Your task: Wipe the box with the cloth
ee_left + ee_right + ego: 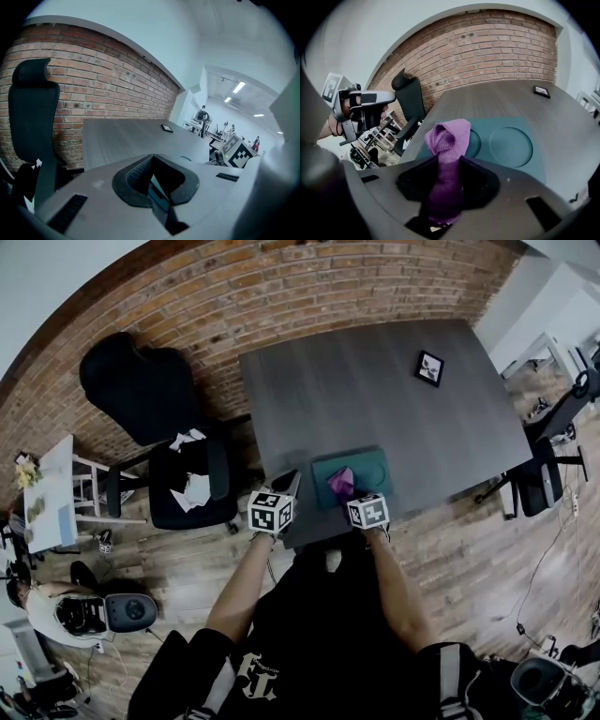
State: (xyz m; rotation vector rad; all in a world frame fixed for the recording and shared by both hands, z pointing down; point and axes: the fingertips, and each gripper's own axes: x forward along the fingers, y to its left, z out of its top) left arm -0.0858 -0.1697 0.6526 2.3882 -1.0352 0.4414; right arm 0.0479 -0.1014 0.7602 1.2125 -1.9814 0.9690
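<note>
Right tongs (449, 165) pinch the purple knitted cloth (447, 137) above the teal box (512, 146) at the tabletop's (375, 390) near edge. Left tongs (152, 174), nearly closed and empty, hover to its left.

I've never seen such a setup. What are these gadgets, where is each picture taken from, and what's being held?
No robot: a person holds a two-jaw gripper in each hand. One picture looks down from a camera on the person's head; the other two come from cameras riding on the grippers. On the grey table lie a flat teal box with two round recesses and, farther off, a small black-framed square. The right gripper pinches a purple cloth over the box. The left gripper is empty, jaws together.
</note>
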